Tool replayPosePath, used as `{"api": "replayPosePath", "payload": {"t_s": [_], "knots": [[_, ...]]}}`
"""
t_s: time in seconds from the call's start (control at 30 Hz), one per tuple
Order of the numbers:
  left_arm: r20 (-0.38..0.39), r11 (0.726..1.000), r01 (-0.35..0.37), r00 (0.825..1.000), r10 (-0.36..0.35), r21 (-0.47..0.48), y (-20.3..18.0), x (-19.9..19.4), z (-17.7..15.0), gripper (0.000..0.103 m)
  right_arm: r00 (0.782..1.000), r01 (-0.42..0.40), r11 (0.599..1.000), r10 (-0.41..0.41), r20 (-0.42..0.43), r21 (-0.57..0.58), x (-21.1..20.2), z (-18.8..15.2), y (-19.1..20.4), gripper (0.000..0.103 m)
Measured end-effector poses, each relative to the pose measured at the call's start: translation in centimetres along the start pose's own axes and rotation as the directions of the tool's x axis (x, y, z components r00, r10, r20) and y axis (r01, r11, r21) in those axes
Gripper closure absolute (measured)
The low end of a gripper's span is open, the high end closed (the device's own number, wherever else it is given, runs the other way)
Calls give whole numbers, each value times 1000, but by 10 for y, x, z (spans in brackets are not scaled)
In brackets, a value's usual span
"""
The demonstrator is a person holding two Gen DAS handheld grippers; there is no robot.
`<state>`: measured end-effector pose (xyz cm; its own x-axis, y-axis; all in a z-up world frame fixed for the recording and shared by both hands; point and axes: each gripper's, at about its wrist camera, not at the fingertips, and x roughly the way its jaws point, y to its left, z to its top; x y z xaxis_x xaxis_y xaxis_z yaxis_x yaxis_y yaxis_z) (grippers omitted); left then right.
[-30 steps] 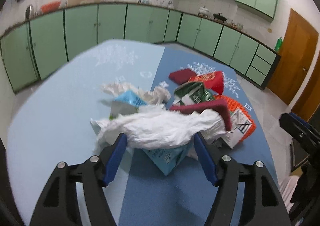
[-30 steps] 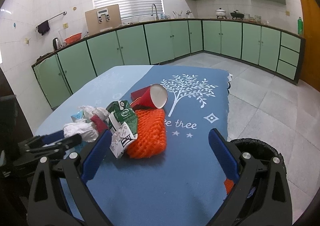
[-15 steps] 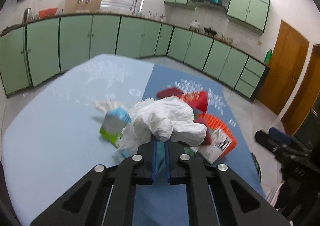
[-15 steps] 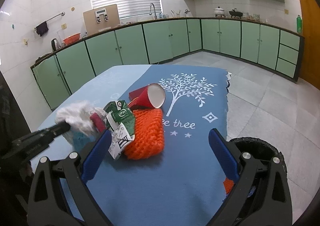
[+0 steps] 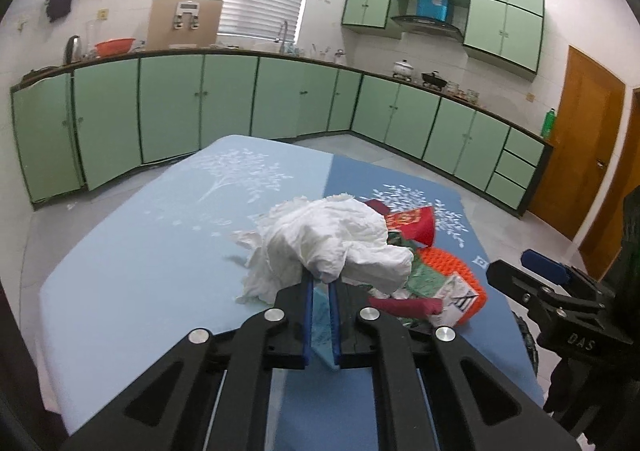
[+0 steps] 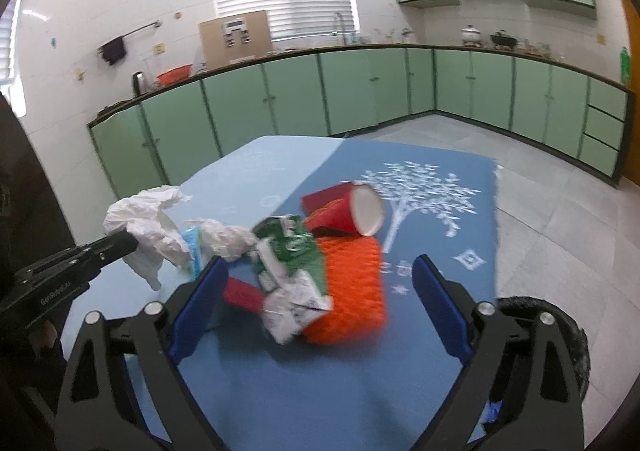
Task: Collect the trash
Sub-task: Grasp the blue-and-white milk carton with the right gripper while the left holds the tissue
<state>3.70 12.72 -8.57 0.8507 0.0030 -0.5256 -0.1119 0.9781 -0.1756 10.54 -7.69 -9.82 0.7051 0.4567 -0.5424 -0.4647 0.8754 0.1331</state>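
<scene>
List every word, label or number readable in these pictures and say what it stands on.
"DAS": black right gripper body.
"GenRobot.ai", faint: black left gripper body.
Print on the crumpled green-and-white carton, the red paper cup and the blue tablecloth: too blurred.

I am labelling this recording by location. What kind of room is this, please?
Most likely a home kitchen: green cabinets under a long counter, a sink tap, and a range hood with pots nearby.

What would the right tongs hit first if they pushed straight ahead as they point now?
Probably the crumpled green-and-white carton, lying against the orange mesh between the closing right tongs. Nothing is gripped yet; blur leaves depth uncertain.
</scene>
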Motion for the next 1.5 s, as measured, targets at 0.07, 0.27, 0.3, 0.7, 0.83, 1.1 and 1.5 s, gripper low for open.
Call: {"api": "replayPosePath", "payload": {"t_s": [0.07,0.27,0.3,0.7,0.83,1.1,1.5], "knots": [[-2,1000,-16,1000,16,-7,7,-2,-1,96,999,-33,999,32,-19,-19,6,0,11,23],[-16,998,-62,998,62,-27,28,-7,-9,96,995,-92,994,89,-47,-57,11,-5,35,27],[-21,997,-70,997,69,-32,31,-8,-11,96,994,-98,993,95,-50,-59,12,-5,37,27],[-20,988,-145,989,144,-61,62,-14,-13,96,980,-195,976,190,-62,-92,36,12,80,34],[-22,983,-168,986,166,-71,70,-14,-14,96,970,-233,968,225,-93,-92,49,11,92,42],[-56,981,-175,984,171,-82,79,-5,-22,96,957,-244,966,224,-185,-92,71,0,97,60],[-82,981,-180,981,174,-74,78,4,-23,96,946,-242,965,211,-247,-103,86,-12,102,64]]}}
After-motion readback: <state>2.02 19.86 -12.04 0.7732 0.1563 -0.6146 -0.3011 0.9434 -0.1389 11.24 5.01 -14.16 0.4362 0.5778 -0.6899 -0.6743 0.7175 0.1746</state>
